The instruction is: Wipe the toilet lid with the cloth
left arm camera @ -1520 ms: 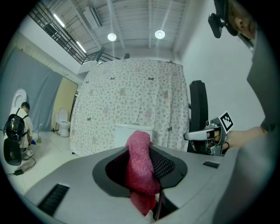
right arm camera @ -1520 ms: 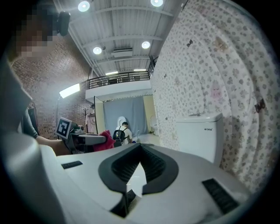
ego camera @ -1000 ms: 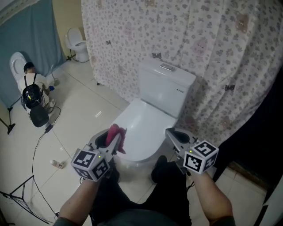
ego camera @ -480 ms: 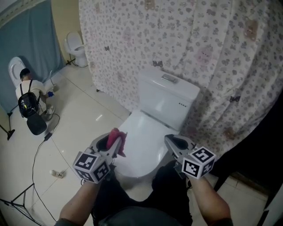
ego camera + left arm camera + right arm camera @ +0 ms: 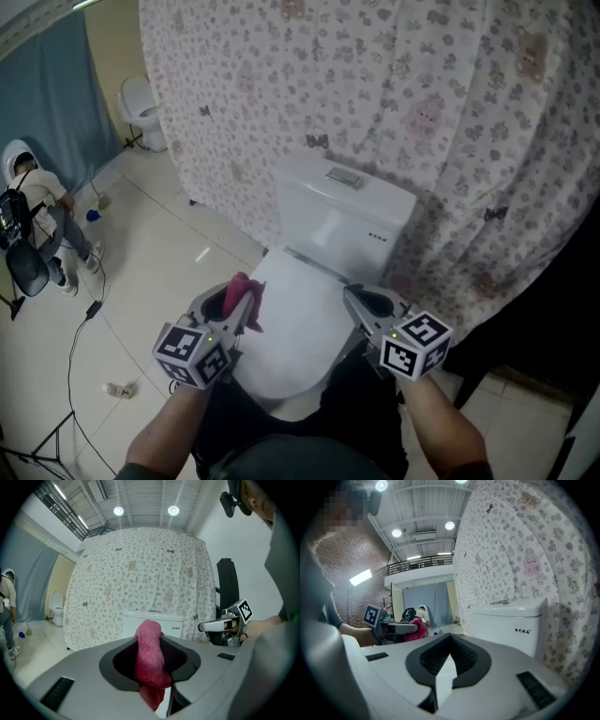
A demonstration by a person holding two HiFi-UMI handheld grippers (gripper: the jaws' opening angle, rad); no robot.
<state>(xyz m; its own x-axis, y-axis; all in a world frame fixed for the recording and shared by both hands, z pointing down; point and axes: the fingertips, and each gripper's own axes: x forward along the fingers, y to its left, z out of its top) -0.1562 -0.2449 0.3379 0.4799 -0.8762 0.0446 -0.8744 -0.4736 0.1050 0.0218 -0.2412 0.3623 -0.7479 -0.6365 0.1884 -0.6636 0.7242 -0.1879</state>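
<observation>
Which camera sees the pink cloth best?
The left gripper view: the cloth sits close, pinched by the left tool. The head view shows a small tuft; the right gripper view, a distant patch.

The toilet lid (image 5: pixel 286 337) is set directly before the tank (image 5: pixel 342 220), which is backed by the curtain (image 5: pixel 394 94). The cloth (image 5: pixel 246 291) is clamped in the left gripper (image 5: pixel 242 307) over the lid's left edge. The right gripper (image 5: pixel 358 298), jaws parted on nothing, is held over the right edge. A second toilet (image 5: pixel 141 105) is seen far behind at the left.
</observation>
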